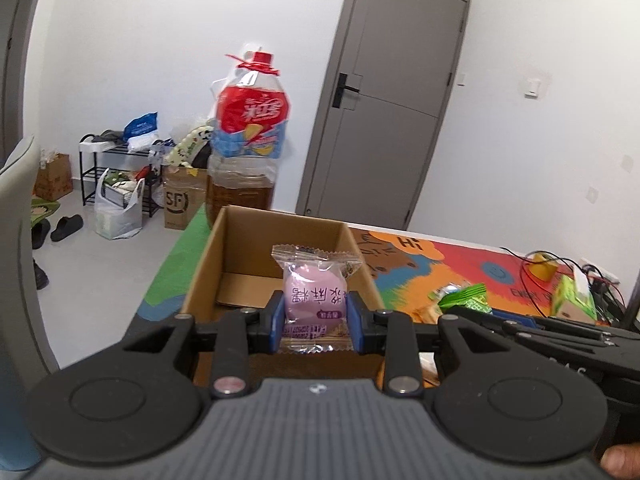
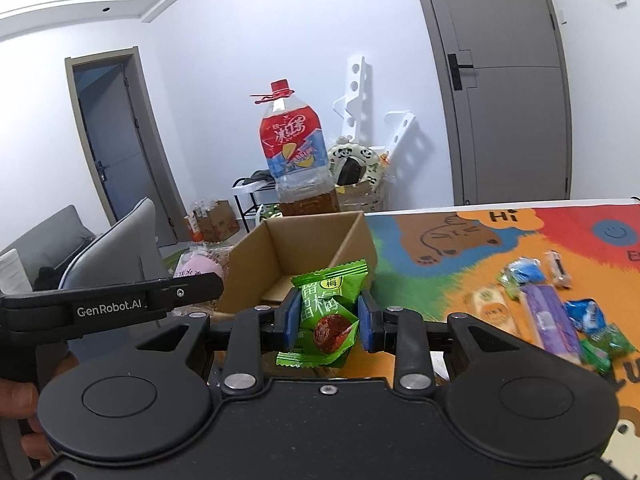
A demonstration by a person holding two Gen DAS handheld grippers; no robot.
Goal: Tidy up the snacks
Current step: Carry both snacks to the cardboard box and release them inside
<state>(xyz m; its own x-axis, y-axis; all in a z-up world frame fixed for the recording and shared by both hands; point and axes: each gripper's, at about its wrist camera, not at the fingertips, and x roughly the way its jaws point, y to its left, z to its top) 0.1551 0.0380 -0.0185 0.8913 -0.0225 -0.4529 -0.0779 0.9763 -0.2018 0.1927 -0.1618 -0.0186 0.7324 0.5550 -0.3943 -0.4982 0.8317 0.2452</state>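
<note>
My left gripper (image 1: 316, 322) is shut on a purple wrapped snack (image 1: 314, 304) and holds it above the near edge of an open cardboard box (image 1: 240, 248). My right gripper (image 2: 329, 322) is shut on a green plum candy packet (image 2: 326, 312) just in front of the same box (image 2: 316, 240). The purple snack also shows at the left in the right wrist view (image 2: 200, 268). The green packet shows at the right in the left wrist view (image 1: 468, 300). Several loose wrapped snacks (image 2: 548, 312) lie on the colourful mat (image 2: 440, 264) to the right.
A large tea bottle (image 1: 248, 148) stands right behind the box at the table's far edge. Cables and a green carton (image 1: 572, 296) lie at the far right of the table. Chairs (image 2: 112, 248) stand to the left of the table.
</note>
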